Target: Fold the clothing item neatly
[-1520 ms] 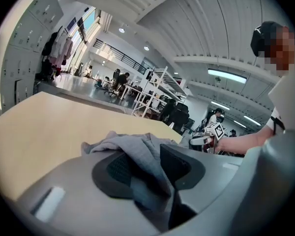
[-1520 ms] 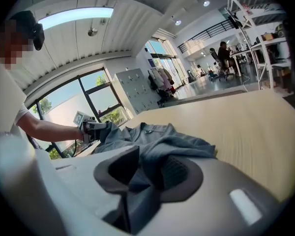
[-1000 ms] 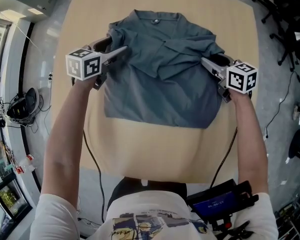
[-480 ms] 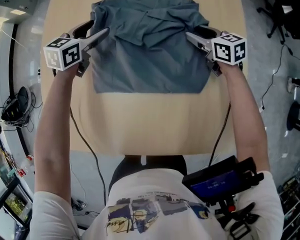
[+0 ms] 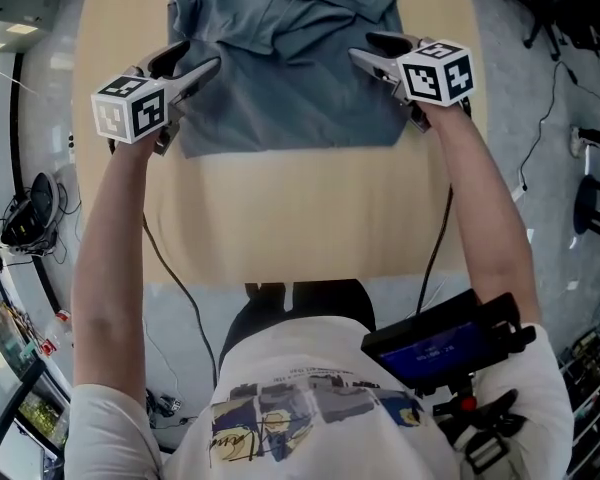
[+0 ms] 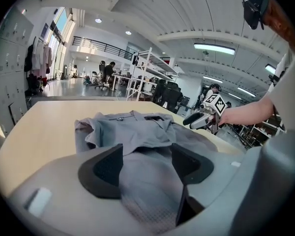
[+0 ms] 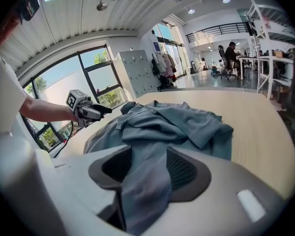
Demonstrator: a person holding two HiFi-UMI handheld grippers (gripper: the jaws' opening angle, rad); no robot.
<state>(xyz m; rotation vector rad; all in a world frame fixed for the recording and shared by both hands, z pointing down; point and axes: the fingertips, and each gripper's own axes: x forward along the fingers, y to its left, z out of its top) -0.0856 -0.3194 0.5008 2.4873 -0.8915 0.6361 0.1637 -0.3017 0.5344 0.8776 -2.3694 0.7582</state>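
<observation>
A grey-blue collared shirt (image 5: 280,78) lies partly folded on the far half of the pale wooden table (image 5: 300,218), its sleeves turned in over the chest. At the shirt's left edge my left gripper (image 5: 192,66) is shut on a fold of its fabric, and in the left gripper view the cloth (image 6: 132,132) runs up between its pads (image 6: 146,154). On the opposite edge my right gripper (image 5: 372,56) is shut on the shirt as well; a pinched strip of fabric (image 7: 177,119) passes between its pads (image 7: 148,161). The collar sits at the far end.
The table's near half is bare wood. Office chairs (image 5: 570,8) and cables stand on the floor to the right, a black object (image 5: 25,213) on the floor at the left. A dark device (image 5: 440,348) hangs at the person's waist. Shelves (image 6: 147,75) stand behind the table.
Both grippers and the shirt have shifted toward the far end of the table, and the head camera has tilted, so the shirt now sits at the top of the view.
</observation>
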